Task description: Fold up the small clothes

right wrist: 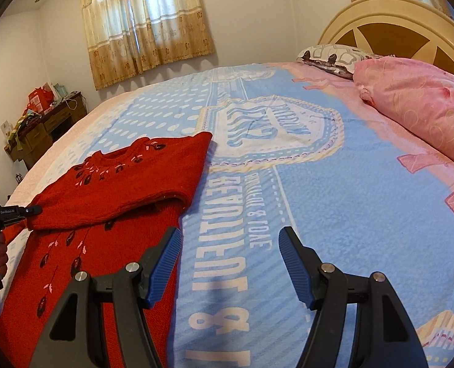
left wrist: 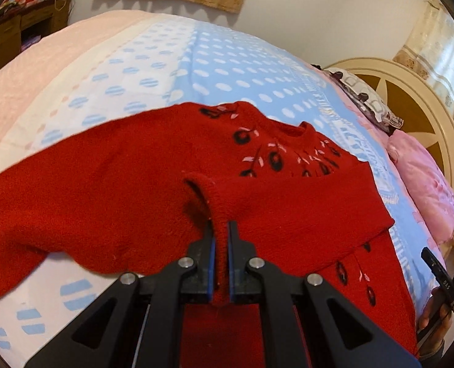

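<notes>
Between your left gripper's (left wrist: 222, 239) nearly closed jaws sits the red knitted sweater's (left wrist: 134, 178) sleeve cuff (its far end hidden); your right gripper (right wrist: 230, 263) gapes wide, holding nothing, sweater to its left.

Two black plastic grippers: left gripper (left wrist: 222, 230), right gripper (right wrist: 230, 251). Blue ridged pads (right wrist: 294, 268) inside the jaws. Round silver screws (left wrist: 256, 262) just behind the jaws.
</notes>
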